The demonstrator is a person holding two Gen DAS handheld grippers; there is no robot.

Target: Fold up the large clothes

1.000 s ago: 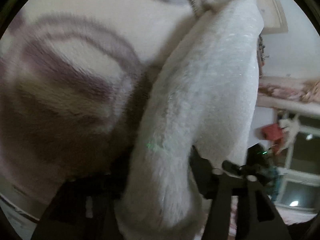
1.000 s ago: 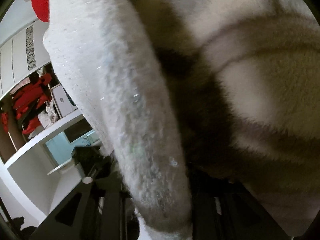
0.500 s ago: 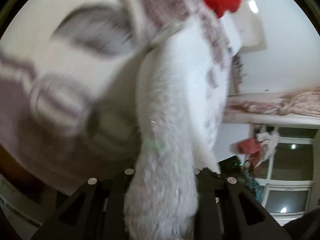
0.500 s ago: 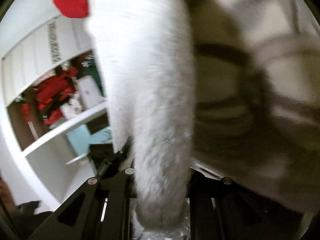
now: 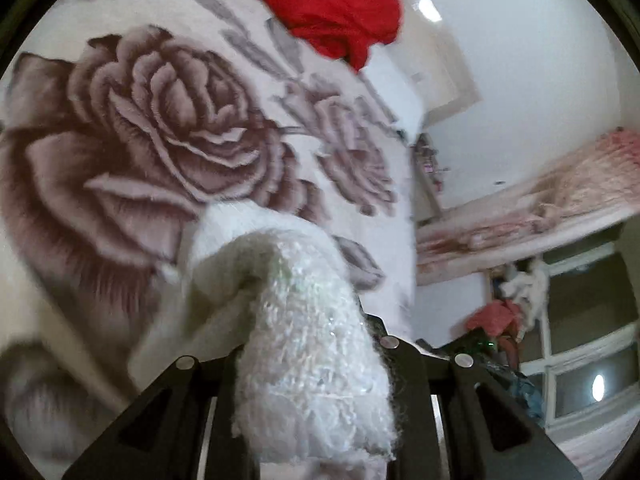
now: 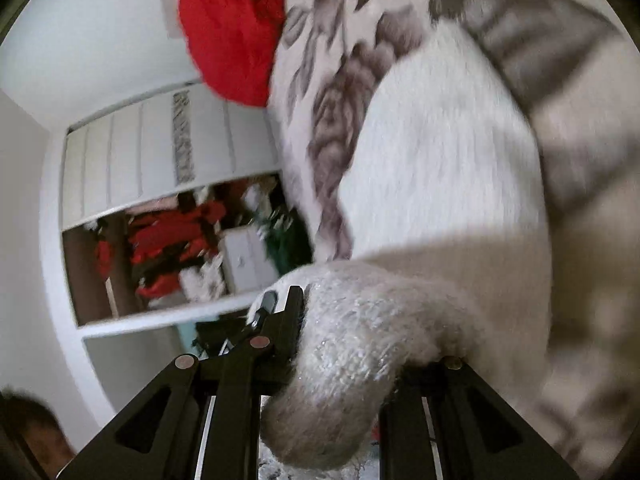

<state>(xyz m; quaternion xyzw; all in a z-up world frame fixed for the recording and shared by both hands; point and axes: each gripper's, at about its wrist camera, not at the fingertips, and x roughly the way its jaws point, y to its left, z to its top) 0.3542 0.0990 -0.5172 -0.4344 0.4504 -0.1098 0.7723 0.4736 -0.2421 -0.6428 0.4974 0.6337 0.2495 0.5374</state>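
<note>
Left wrist view: left gripper point(image 5: 316, 384) is clamping a bunched edge of the white fuzzy garment point(image 5: 304, 320), which is trailing onto the rose-print blanket point(image 5: 132, 132). Red cloth point(image 5: 340, 8) is lying at the blanket's far end. No finished fold showing; prob. early/mid task.

Right wrist view: right gripper point(image 6: 340, 372) is likewise pinching a wad of the garment, w/ the rest spreading over the blanket. Open wardrobe point(image 6: 168, 252), beyond the blanket's edge, is holding red clothes & a white box.

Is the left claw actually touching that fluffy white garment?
Touching. In the left wrist view the white garment is bunched between the left gripper's fingers, which press against it on both sides.
</note>
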